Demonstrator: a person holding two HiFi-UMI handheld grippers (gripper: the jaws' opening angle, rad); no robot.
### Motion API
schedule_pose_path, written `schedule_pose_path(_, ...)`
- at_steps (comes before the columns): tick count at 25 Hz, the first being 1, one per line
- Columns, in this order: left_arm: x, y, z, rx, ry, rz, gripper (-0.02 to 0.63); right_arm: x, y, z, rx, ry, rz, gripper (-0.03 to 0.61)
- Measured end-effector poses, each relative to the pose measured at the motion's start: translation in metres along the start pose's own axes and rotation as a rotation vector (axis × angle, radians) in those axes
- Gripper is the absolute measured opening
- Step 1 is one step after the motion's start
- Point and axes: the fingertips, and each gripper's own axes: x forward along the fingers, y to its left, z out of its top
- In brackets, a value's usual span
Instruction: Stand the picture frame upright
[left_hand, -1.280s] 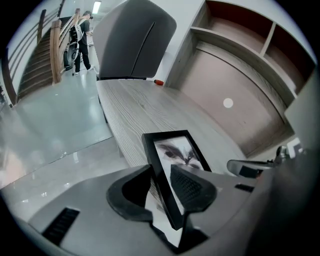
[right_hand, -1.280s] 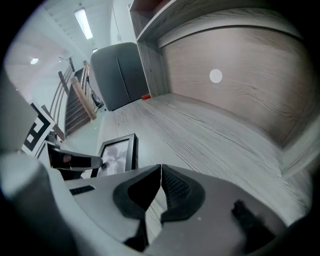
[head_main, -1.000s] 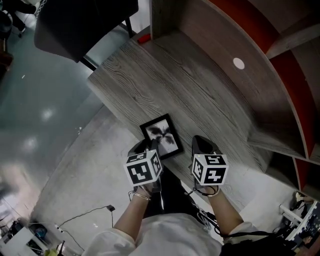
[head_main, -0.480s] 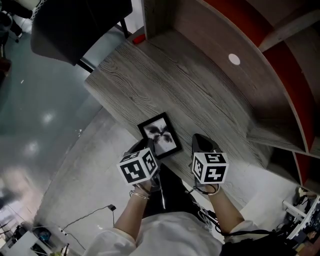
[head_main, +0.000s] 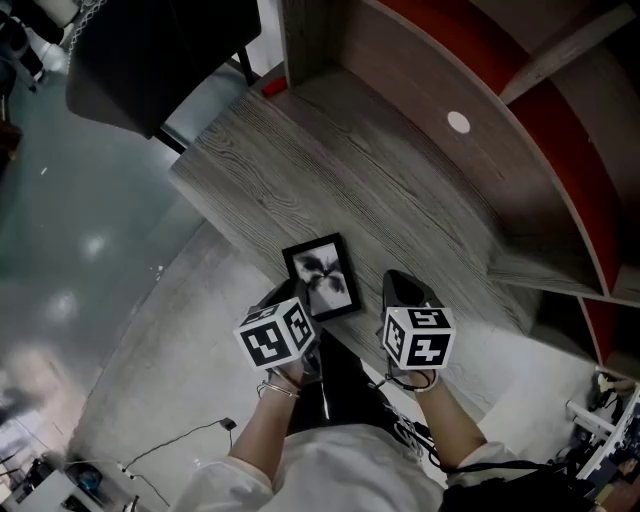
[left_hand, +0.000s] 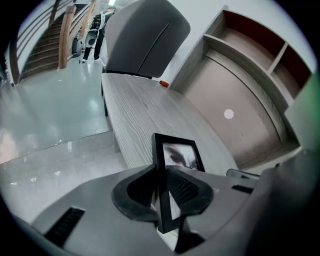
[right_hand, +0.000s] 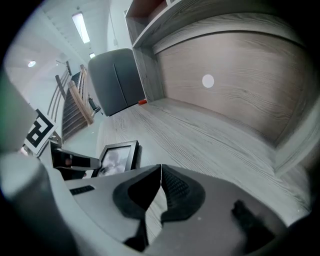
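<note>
Office-like hall: wood-grain desk (head_main: 330, 170), grey chair (left_hand: 145, 37), staircase (left_hand: 50, 35), polished floor (head_main: 70, 250).

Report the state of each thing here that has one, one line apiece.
picture frame: lying flat, face up, near the front edge of the desk; not yet upright.
left tool: jaws have just been closing and now clamp an edge of the picture frame.
right tool: shut, nothing between its jaws, over the desk to the right of the frame.
</note>
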Motion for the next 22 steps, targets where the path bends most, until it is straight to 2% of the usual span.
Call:
schedule_pose_path(9, -0.013, -0.022, 0.02, 0.066, -0.044, -0.032, 0.078, -0.013, -0.006, 0.012, 0.027, -0.04, -0.024, 0.032)
schedule_pose_path(22, -0.031, -0.051, 0.03, 0.17, -0.081, -0.06, 0.078, -0.049, -0.024, 0.022, 0.083, -0.128, -0.076, 0.032)
